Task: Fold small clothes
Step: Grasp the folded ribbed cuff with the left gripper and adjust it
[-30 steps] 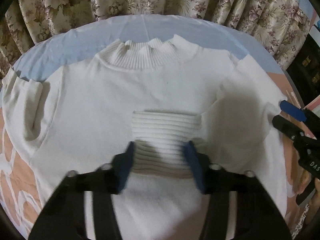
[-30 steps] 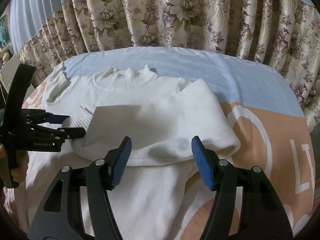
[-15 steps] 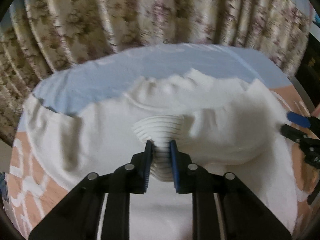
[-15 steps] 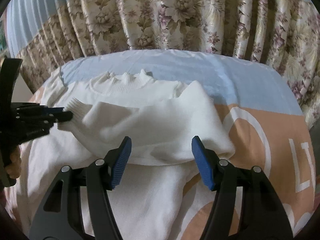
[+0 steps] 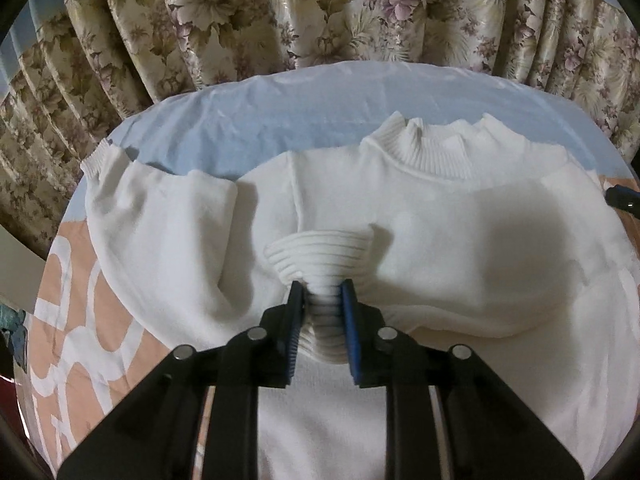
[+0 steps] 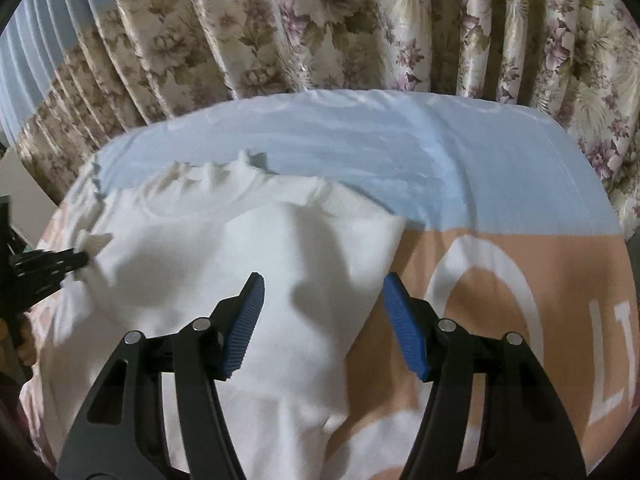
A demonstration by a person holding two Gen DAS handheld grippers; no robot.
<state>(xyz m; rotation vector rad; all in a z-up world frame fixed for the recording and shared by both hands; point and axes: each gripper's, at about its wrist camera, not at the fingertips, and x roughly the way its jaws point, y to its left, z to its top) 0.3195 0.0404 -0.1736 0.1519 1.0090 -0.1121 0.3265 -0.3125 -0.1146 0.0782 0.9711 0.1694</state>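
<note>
Left gripper (image 5: pixel 322 300) pinches ribbed cuff (image 5: pixel 320 252); sweater (image 5: pixel 440 220) hem cut off

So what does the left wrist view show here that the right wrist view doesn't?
Only the left wrist view shows the far sleeve's ribbed cuff lying on the pale blue sheet, and the left gripper seen close, shut on the ribbed cuff of the folded-over sleeve.

Only the right wrist view shows the right gripper, its jaws closing with nothing pressed between them, and the white ring print on the peach cover.

Both show the white knit sweater and the floral curtain.
</note>
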